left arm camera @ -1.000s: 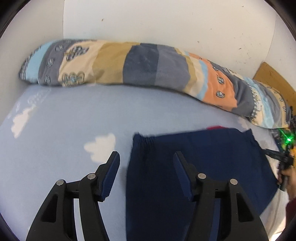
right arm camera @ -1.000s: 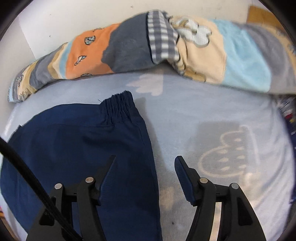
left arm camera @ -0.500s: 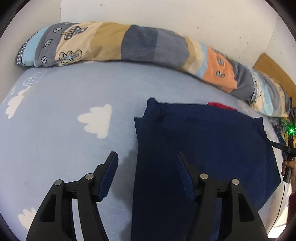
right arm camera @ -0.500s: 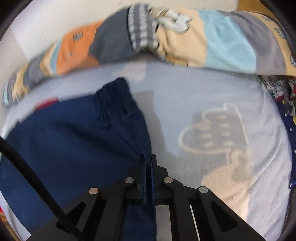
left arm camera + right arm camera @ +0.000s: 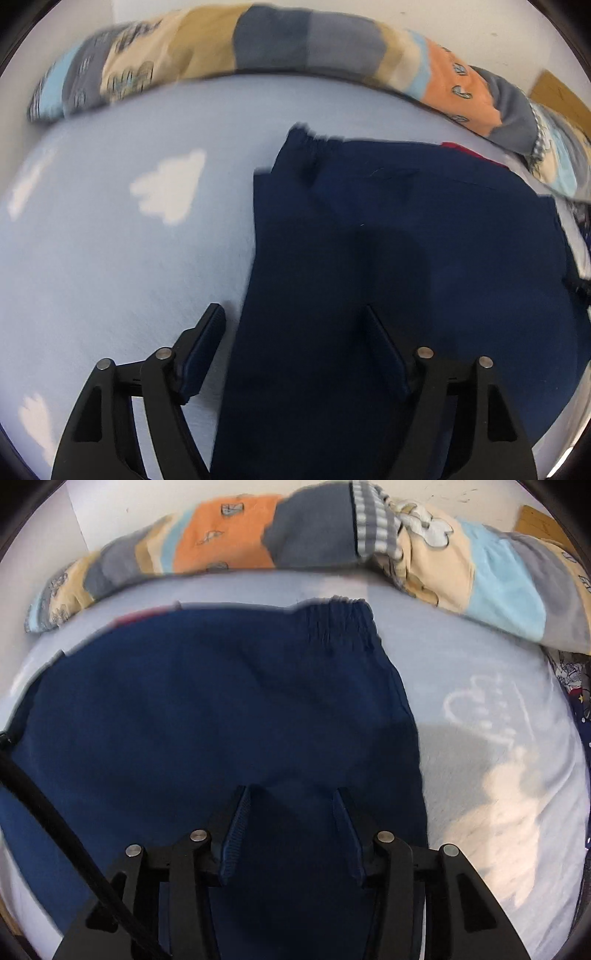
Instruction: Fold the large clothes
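1. A navy garment (image 5: 406, 258) lies flat on a pale blue cloud-print sheet (image 5: 110, 258), its gathered waistband (image 5: 340, 624) at the far end near a patchwork bolster (image 5: 295, 535).
2. The left gripper (image 5: 291, 328) is spreading its jaws, straddling the garment's left edge and pinching nothing.
3. The right gripper (image 5: 291, 812) is opening above the cloth, empty.
4. Advice: seat each lower finger under one edge before closing, then lift both evenly.

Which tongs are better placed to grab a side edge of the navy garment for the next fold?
Left, probably. The left tongs straddle the navy garment side edge, one finger over the blue sheet, jaws opening. The right tongs, also opening, hang over its middle, away from any edge.
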Demonstrator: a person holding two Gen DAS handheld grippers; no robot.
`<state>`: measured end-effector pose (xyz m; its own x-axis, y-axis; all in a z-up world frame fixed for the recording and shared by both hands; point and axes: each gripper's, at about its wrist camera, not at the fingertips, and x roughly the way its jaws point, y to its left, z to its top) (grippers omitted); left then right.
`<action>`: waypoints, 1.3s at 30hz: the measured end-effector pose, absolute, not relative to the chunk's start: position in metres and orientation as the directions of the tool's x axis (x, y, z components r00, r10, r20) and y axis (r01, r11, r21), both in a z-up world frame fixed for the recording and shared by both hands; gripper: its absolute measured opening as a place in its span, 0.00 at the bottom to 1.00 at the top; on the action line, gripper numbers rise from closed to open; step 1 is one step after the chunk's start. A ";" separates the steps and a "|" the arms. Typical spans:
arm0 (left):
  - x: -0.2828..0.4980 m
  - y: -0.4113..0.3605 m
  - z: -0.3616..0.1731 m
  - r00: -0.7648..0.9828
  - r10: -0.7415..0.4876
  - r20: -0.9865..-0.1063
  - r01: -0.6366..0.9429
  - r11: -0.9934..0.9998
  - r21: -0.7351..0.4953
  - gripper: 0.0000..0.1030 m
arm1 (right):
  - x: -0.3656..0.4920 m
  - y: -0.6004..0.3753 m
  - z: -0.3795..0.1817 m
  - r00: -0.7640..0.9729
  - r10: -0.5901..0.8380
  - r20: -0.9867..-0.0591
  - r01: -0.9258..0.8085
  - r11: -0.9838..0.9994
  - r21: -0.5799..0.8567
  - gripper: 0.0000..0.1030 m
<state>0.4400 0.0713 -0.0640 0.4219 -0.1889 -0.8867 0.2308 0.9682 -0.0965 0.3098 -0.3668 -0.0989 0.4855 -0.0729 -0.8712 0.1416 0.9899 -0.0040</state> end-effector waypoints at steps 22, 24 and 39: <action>0.321 0.068 -0.006 0.444 -0.334 -0.831 0.213 0.941 -0.264 0.76 | 0.194 -0.318 -0.032 0.585 0.279 -0.761 0.130 0.894 0.428 0.71; 0.309 0.098 -0.014 0.422 -0.328 -0.845 0.115 0.944 -0.309 0.76 | 0.167 -0.337 -0.031 0.603 0.277 -0.748 0.201 0.855 0.478 0.72; 0.336 0.218 -0.074 0.395 -0.419 -0.818 -0.192 0.833 -0.519 0.78 | 0.142 -0.437 -0.097 0.651 0.270 -0.709 0.448 0.618 0.646 0.72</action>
<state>0.3364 0.2180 -0.0737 0.3949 -0.4189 -0.8177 -0.1923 0.8326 -0.5194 0.1418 -0.4368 -0.0968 0.6510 0.2701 -0.7094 0.4476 0.6183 0.6461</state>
